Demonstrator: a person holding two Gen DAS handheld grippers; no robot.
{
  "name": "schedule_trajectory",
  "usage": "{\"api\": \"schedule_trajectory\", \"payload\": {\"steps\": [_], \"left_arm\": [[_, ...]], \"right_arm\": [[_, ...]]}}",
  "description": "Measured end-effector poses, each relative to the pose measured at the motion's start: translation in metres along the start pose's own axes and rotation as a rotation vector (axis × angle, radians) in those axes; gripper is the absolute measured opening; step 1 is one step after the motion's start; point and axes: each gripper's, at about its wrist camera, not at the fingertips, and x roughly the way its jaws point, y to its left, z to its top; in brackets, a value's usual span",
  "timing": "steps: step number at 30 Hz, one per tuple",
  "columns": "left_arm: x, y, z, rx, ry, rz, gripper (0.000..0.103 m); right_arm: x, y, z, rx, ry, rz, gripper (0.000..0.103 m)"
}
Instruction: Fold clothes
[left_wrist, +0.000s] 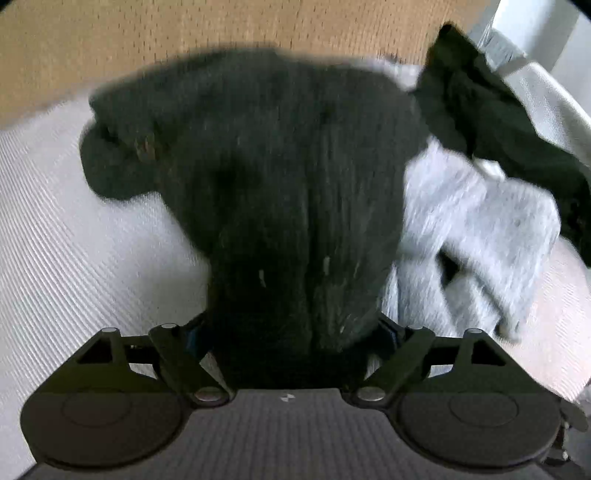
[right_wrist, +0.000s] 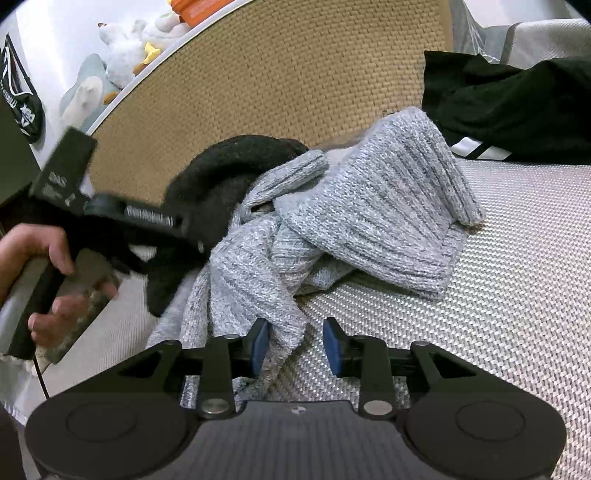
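My left gripper (left_wrist: 293, 332) has its jaws spread wide with a dark fuzzy garment (left_wrist: 258, 177) bunched between them; the frame is blurred and the pads are mostly buried in the cloth, so I cannot tell whether they press on it. That garment fills the centre of the left wrist view, running up toward 12 o'clock over the white woven surface (left_wrist: 74, 240). At 3 o'clock of it lies the grey knit sweater (left_wrist: 480, 229), and at 2 o'clock a black garment (left_wrist: 480, 107).

In the right wrist view my right gripper (right_wrist: 295, 345) stands partly apart, blue pads visible; a fold of the grey knit sweater (right_wrist: 369, 214) lies between them against the left pad, clear of the right one. At 9 o'clock a hand (right_wrist: 48, 280) holds the left gripper's handle. The tan woven panel (right_wrist: 277, 81) stands behind at 12 o'clock
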Motion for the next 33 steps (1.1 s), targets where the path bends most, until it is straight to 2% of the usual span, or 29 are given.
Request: {"api": "schedule_trajectory", "payload": {"steps": [3,6,9,11,14,21,24,27,30,31,33], "left_arm": [[-0.002,0.001,-0.007,-0.002,-0.038,-0.006,0.085],[-0.006,0.003,-0.009,-0.002,-0.059,-0.014,0.078],[-0.015,-0.001,-0.008,0.029,-0.095,0.007,0.062],[-0.022,-0.002,-0.007,0.046,-0.120,0.020,0.045],[-0.037,0.000,0.001,0.051,-0.157,0.016,0.035],[-0.082,-0.005,0.013,0.087,-0.368,-0.042,0.031],[-0.091,-0.004,0.019,0.073,-0.418,-0.109,0.031],[-0.093,0.000,0.028,0.060,-0.419,-0.143,0.031],[-0.080,-0.001,0.022,0.112,-0.339,-0.136,0.032],[-0.074,-0.005,0.017,0.166,-0.315,-0.095,0.033],[-0.062,-0.009,0.006,0.211,-0.282,-0.034,0.034]], "right_arm": [[-0.001,0.001,-0.001,-0.003,0.000,-0.001,0.037],[0.000,0.001,-0.001,0.001,-0.001,0.001,0.037],[0.002,0.001,-0.001,0.004,-0.003,0.004,0.038],[0.002,0.001,-0.002,0.004,-0.005,0.007,0.039],[0.002,0.001,-0.002,0.003,-0.006,0.008,0.039],[0.002,0.001,-0.004,0.004,-0.014,0.016,0.041],[0.002,-0.001,-0.004,0.015,-0.017,0.024,0.041],[0.001,-0.001,-0.005,0.020,-0.020,0.027,0.041],[0.002,-0.001,-0.005,0.019,-0.022,0.030,0.041],[0.002,-0.002,-0.005,0.020,-0.023,0.030,0.041],[0.003,-0.002,-0.005,0.021,-0.025,0.030,0.041]]}}
